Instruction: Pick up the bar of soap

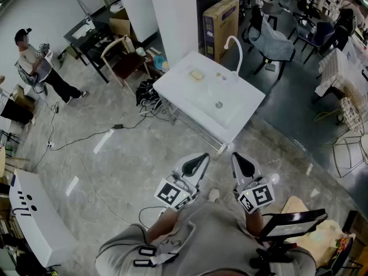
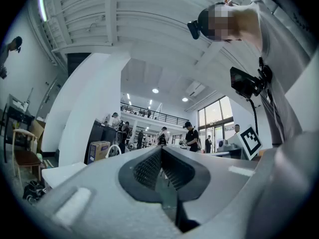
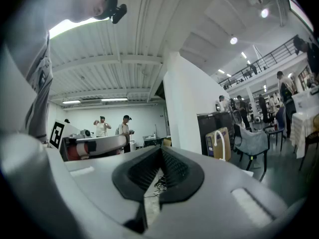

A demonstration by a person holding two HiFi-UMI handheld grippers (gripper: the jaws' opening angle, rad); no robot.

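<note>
The bar of soap (image 1: 197, 74), pale yellow, lies on the far left part of a white sink table (image 1: 178, 94). A white faucet (image 1: 234, 45) arches over the table's back edge. Both grippers are held low in front of the person, well short of the table and apart from it. My left gripper (image 1: 200, 158) points toward the table's near corner, its dark ribbed jaws closed together with nothing between them (image 2: 160, 151). My right gripper (image 1: 237, 158) is beside it, jaws likewise closed and empty (image 3: 160, 152). The soap shows in neither gripper view.
A cardboard box (image 1: 220, 19) stands behind the table by a white pillar (image 1: 172, 16). A wooden chair (image 1: 123, 59) and bags are to the table's left, with cables (image 1: 86, 140) across the floor. A person (image 1: 34, 62) stands far left. A grey chair (image 1: 273, 42) is at the right.
</note>
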